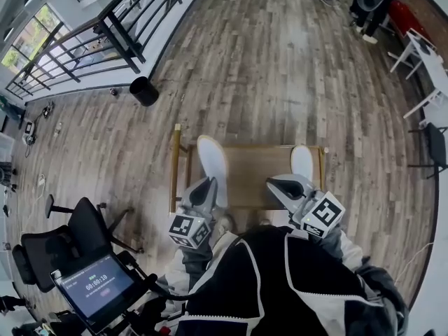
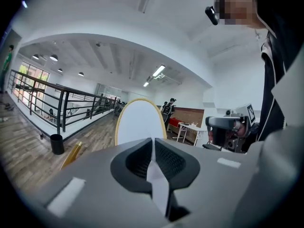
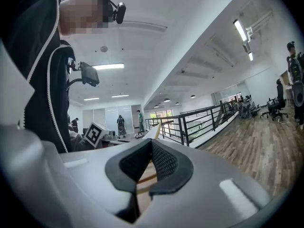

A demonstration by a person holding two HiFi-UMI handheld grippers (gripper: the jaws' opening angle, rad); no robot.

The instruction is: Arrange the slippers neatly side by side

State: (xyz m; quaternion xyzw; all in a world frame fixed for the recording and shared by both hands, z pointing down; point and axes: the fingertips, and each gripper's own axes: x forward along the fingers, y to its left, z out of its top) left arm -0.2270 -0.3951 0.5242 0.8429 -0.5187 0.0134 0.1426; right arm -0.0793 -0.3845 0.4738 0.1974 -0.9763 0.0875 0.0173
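Slippers sit one in each gripper, both reaching forward from the jaw tips over the small wooden table (image 1: 253, 177). From the head view I cannot tell whether either one touches the tabletop.

The left gripper (image 1: 204, 187) has its jaws drawn together on the near end of the left slipper (image 1: 212, 158). In the left gripper view only a thin white layer shows between the pads of the left gripper (image 2: 153, 145). Beyond the tips the left slipper (image 2: 139, 122) rises as a broad white oval with a yellow rim.

The right gripper (image 1: 283, 185) is likewise clamped on the near end of the right slipper (image 1: 302, 161). In its own view the right gripper (image 3: 152, 148) has its jaws nearly closed on a pale strip. There the right slipper (image 3: 155, 131) appears edge-on, as a narrow tan-edged sliver past the tips.

Only the head view shows both slippers together, well apart, with bare table between them. The left gripper view alone shows the left slipper's flat face, and off to its right the other gripper's marker cube (image 2: 249, 112). A black bin (image 2: 57, 144) stands on the floor to its left.
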